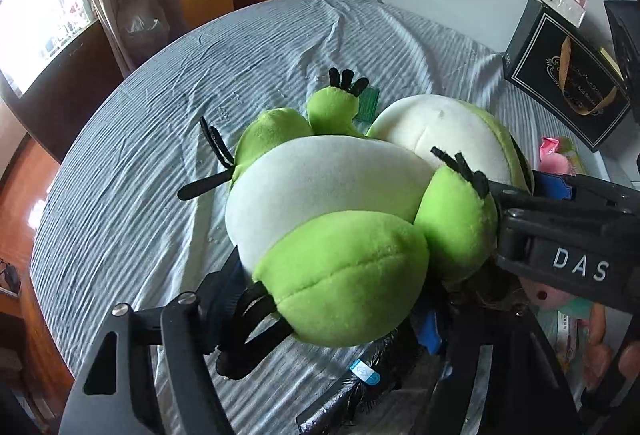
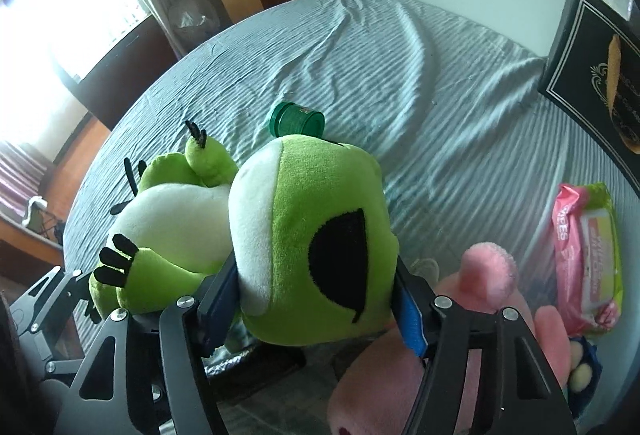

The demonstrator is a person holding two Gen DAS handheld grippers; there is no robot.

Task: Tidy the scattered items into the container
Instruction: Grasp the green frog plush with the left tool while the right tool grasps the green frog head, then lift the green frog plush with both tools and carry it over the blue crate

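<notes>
A green and white frog plush (image 1: 320, 195) lies belly up over the striped bed sheet (image 1: 140, 155). In the left wrist view my left gripper (image 1: 328, 311) has its two fingers on either side of the frog's fat green leg, pads against it. My right gripper (image 1: 504, 219) comes in from the right at the frog's head end. In the right wrist view my right gripper (image 2: 316, 299) squeezes the frog's head (image 2: 320, 235), a pad on each side by the black eye. My left gripper (image 2: 76, 287) shows at lower left beside a black-toed foot.
A small green jar (image 2: 298, 121) lies on the sheet behind the frog. A black gift bag (image 1: 568, 75) stands at the far right. A pink plush (image 2: 480, 283) and a wipes pack (image 2: 588, 255) lie at right, by a pale bin rim (image 1: 602, 161). Dark foil (image 1: 360, 395) is below.
</notes>
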